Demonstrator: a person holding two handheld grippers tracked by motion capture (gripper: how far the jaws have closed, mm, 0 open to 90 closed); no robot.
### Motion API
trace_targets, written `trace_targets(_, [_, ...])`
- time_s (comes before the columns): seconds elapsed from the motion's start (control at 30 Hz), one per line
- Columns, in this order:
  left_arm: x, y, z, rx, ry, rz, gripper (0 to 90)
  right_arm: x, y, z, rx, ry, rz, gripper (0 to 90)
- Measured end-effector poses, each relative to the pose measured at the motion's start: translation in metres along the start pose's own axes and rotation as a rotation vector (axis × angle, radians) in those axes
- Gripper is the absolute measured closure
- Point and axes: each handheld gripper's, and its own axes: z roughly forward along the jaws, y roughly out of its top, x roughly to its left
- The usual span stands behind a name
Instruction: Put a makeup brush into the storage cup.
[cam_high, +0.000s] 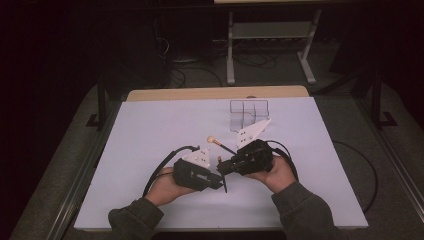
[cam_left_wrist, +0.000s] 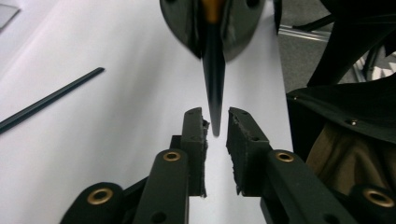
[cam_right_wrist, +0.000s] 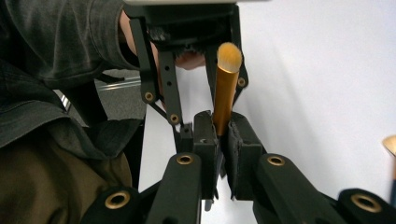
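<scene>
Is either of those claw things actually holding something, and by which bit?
The right gripper clamps a makeup brush by its gold ferrule. The left gripper holds nothing.

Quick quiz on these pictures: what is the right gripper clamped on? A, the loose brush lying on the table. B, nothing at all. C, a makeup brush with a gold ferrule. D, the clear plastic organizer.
C: in the right gripper view, the right gripper has its fingers pressed against the gold ferrule of a makeup brush, whose dark handle tip points between the open fingers of the left gripper.
</scene>
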Motion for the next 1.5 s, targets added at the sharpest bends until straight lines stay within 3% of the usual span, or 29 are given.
trace_targets(0.53, [0.008, -0.019, -0.018, -0.011, 0.063, -0.038, 68.1, -0.019, -0.007, -0.019, 0.051, -0.043, 0.066, 83.0])
trace_targets(0.73, [0.008, -0.025, -0.025, -0.028, 0.087, -0.06, 63.6, -0.025, -0.007, -0.027, 0.065, -0.064, 0.078, 83.0])
trace_targets(0.9, [0.004, -0.026, -0.029, -0.02, 0.11, -0.05, 61.2, -0.03, -0.007, -0.032, 0.069, -0.073, 0.082, 83.0])
trace_targets(1.5, [0.0, -0.041, -0.035, -0.025, 0.151, -0.084, 51.4, -0.045, -0.004, -0.04, 0.102, -0.094, 0.106, 83.0])
